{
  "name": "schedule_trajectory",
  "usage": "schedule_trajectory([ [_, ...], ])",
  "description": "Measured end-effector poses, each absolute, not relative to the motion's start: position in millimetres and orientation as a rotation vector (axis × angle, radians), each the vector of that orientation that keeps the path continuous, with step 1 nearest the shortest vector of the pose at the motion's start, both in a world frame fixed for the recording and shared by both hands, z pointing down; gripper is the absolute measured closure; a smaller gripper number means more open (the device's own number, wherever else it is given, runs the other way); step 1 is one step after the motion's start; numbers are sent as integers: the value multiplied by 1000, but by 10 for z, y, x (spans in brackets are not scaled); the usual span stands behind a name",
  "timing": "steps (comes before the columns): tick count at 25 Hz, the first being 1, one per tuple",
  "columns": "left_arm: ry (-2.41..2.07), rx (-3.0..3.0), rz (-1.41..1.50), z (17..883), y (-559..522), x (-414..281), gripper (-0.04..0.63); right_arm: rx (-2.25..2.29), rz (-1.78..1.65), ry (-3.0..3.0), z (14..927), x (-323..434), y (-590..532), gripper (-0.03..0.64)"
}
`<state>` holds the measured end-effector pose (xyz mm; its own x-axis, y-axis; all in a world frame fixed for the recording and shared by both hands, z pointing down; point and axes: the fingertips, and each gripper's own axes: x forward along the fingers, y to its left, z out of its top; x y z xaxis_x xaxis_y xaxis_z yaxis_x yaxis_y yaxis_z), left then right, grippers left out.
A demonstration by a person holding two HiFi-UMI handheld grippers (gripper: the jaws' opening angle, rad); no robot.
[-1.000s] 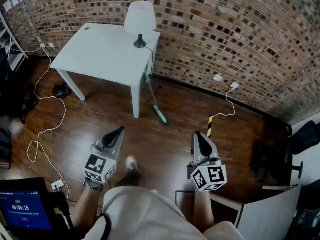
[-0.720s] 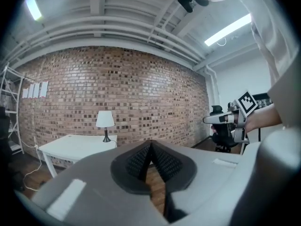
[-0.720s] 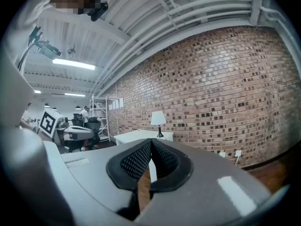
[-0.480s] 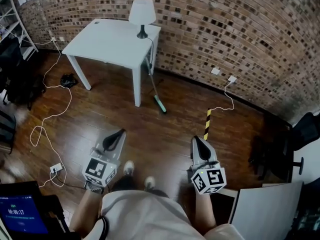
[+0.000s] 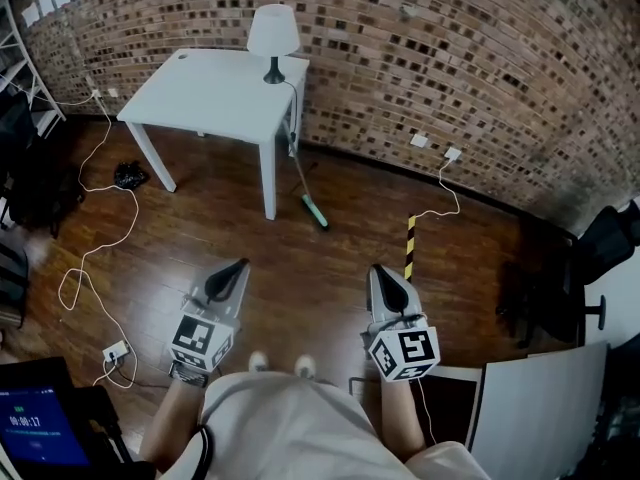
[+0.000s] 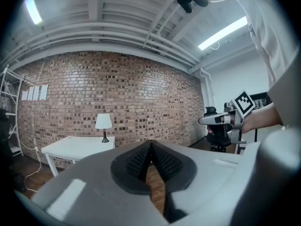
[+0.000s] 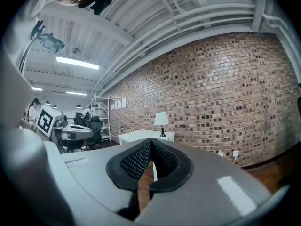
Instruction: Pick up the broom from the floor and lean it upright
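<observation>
The broom [image 5: 300, 180] leans with its thin handle against the right edge of the white table [image 5: 215, 93], its teal head [image 5: 315, 213] on the wood floor. My left gripper [image 5: 240, 265] and right gripper [image 5: 377, 270] hover side by side well short of it, both pointing toward the brick wall. Both are shut with nothing between the pads, as the left gripper view [image 6: 150, 146] and the right gripper view [image 7: 151, 144] show. In both gripper views the broom is hidden behind the jaws.
A white lamp [image 5: 273, 31] stands on the table's far corner. White cables [image 5: 95, 238] trail over the floor at left, and a yellow-black strip [image 5: 409, 243] lies ahead of the right gripper. A metal shelf [image 5: 20, 68] stands at left, office chairs [image 5: 600, 258] at right.
The person has stepped back and both grippers have come away from the table with them. The broom stays leaning where it was. Both grippers remain shut.
</observation>
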<state>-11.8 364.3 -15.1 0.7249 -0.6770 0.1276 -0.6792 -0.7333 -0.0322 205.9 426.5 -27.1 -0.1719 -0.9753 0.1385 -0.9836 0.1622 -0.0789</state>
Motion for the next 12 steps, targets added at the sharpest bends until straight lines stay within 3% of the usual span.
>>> schedule_trajectory([
  [12,-1150,2930,218,-185,3513,-213,595,1962,190,-2308,-305,1898,4116,606],
])
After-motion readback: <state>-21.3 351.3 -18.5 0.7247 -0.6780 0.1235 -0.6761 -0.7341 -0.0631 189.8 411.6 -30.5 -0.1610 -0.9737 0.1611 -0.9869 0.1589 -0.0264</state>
